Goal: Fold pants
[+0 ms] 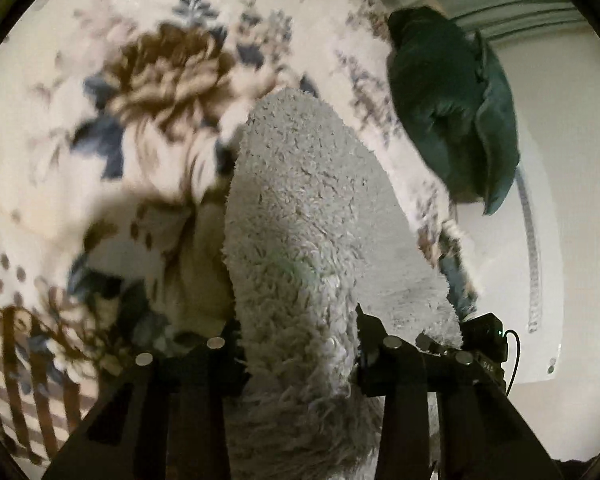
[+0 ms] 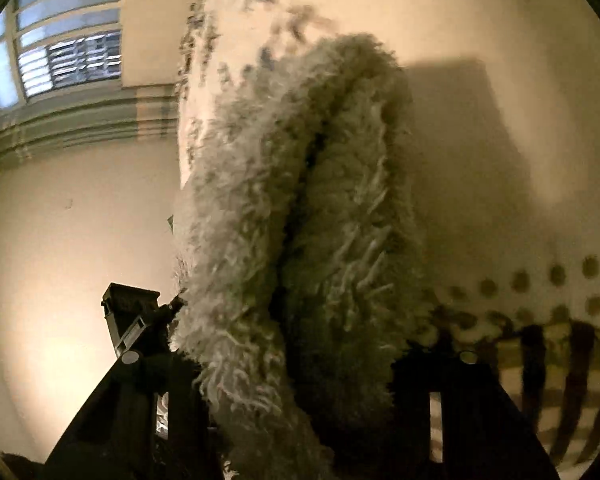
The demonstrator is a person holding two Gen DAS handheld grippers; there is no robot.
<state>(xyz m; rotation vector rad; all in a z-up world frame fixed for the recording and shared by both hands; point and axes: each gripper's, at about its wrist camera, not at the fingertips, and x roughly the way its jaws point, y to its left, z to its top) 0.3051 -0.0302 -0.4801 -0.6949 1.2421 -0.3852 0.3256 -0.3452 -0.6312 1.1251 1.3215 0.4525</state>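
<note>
The pants are grey, shaggy fleece. In the left wrist view they run up from between my left gripper's black fingers, which are shut on the fabric. In the right wrist view the same fleece hangs doubled, with a dark crease down its middle, and my right gripper is shut on it. Both grippers hold the pants lifted above the floral blanket. The other gripper shows at the right of the left wrist view, and at the left of the right wrist view.
The cream blanket with brown and blue flowers, dots and stripes covers the surface. A dark green pillow lies at its far edge. A pale wall and a window are behind.
</note>
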